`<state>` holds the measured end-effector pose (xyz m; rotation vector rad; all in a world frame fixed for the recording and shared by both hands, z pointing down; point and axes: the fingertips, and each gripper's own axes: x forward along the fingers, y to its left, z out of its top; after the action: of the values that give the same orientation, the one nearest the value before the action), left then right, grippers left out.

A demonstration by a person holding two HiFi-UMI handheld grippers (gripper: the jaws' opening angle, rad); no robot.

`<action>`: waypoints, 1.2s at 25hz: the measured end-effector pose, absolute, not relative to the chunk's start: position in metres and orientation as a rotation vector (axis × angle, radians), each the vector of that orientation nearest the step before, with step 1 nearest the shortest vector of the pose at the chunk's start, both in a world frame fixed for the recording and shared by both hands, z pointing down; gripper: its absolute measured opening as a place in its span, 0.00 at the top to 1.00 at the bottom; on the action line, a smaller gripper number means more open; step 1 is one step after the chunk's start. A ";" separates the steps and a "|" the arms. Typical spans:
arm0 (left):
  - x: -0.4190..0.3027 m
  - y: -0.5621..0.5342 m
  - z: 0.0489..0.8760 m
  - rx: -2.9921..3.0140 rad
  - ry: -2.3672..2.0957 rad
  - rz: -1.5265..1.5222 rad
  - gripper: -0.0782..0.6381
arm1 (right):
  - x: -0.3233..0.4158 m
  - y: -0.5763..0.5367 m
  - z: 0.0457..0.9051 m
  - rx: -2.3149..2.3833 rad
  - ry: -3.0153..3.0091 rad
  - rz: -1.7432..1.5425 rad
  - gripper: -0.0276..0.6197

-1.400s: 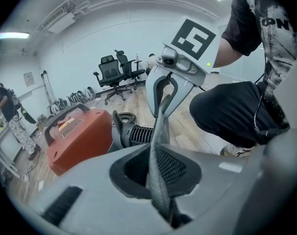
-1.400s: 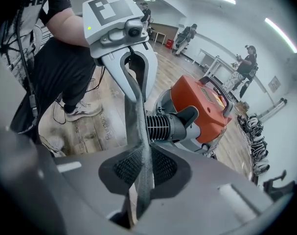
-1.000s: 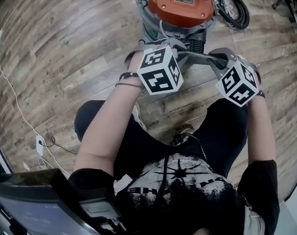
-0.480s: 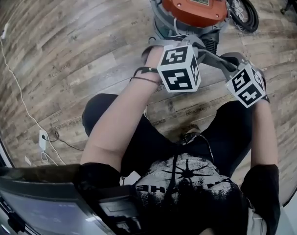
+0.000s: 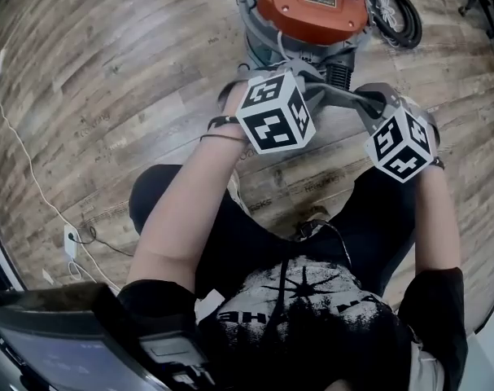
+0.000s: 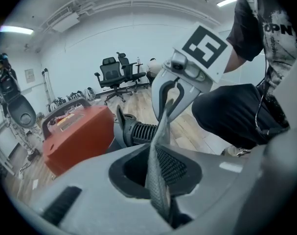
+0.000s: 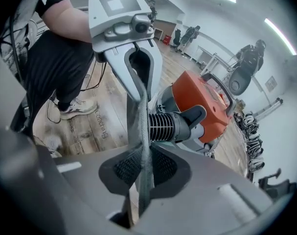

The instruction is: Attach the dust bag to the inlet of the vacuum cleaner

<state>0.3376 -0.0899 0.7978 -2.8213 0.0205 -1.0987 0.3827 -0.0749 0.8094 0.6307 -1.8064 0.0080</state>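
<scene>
Dust bag [image 5: 344, 98] stretched between left gripper [image 6: 158, 180] and right gripper [image 7: 141, 180], both clamped narrowly on it; next, probably, carry it toward twelve o'clock onto vacuum cleaner's [image 5: 312, 6] ribbed inlet [image 7: 163, 126].

Wood-plank floor [image 5: 108, 80], vacuum cleaner [image 5: 312, 6] on it; coiled hose [image 5: 412, 23]

Cropped and covered, head view
The vacuum cleaner [image 5: 312, 10] is cropped by the top edge; the jaws are covered by the marker cubes [image 5: 271, 112].
</scene>
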 end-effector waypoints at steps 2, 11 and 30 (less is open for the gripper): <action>0.334 -0.087 0.810 -2.805 0.004 -1.143 0.85 | 0.379 -0.076 0.802 0.611 -1.791 -0.026 0.91; 0.342 -0.090 0.802 -2.815 0.014 -1.060 0.85 | 0.390 -0.082 0.801 0.694 -1.790 -0.005 0.91; 0.347 -0.092 0.802 -2.835 0.102 -1.033 0.85 | 0.397 -0.090 0.810 0.764 -1.726 -0.033 0.90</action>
<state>0.3474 -0.0922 0.8016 -2.8346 0.1022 -1.0331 0.3967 -0.0904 0.8102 0.7635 -1.7258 -0.0334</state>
